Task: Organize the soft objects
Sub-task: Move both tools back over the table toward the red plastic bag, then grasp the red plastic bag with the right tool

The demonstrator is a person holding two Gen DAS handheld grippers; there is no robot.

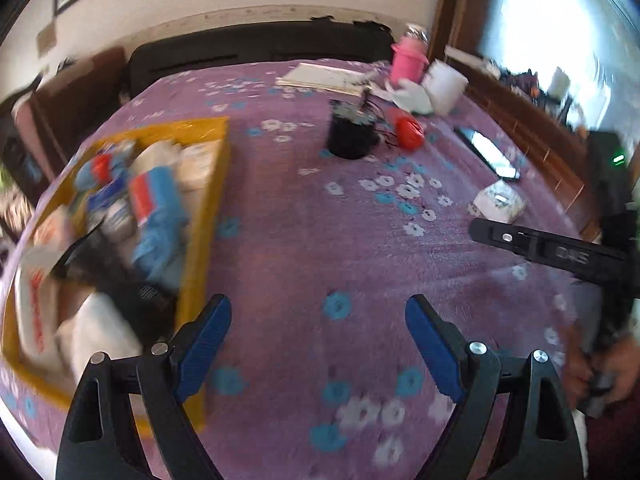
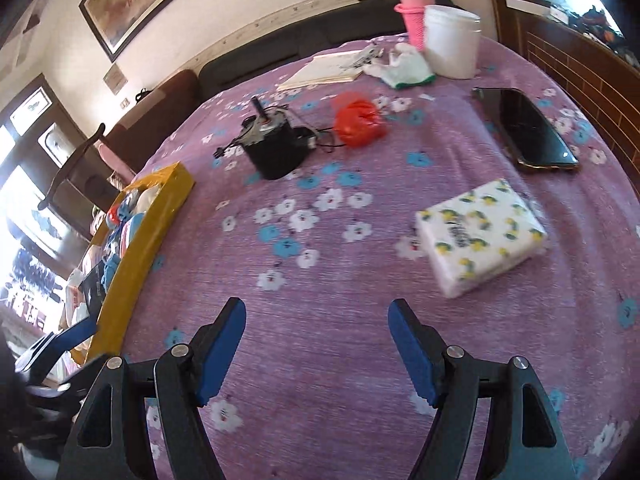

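At the bottom of the left wrist view, the left tool [image 1: 318,320] stands spread wide with nothing between its blue pads, over the purple flowered cloth [image 1: 304,248] on the counter. At the bottom of the right wrist view, the right tool [image 2: 316,322] is likewise spread apart and empty.

Left of the left tool lies a yellow tray [image 1: 208,216] filled with soft packs and cloths, blurred; a blue and red pack [image 1: 154,204] lies near its right wall. In the right wrist view, a tissue pack with a lemon print [image 2: 482,236] lies flat on the cloth at centre right, apart from the tray [image 2: 152,232] at the left edge.

Farther up: a smartphone [image 2: 524,128], a black motor [image 2: 276,148] with wires, a red plastic bag [image 2: 358,122]. Farthest, at the top: an open notebook [image 2: 328,68], a white tub [image 2: 452,40], a pink bottle [image 2: 414,16].
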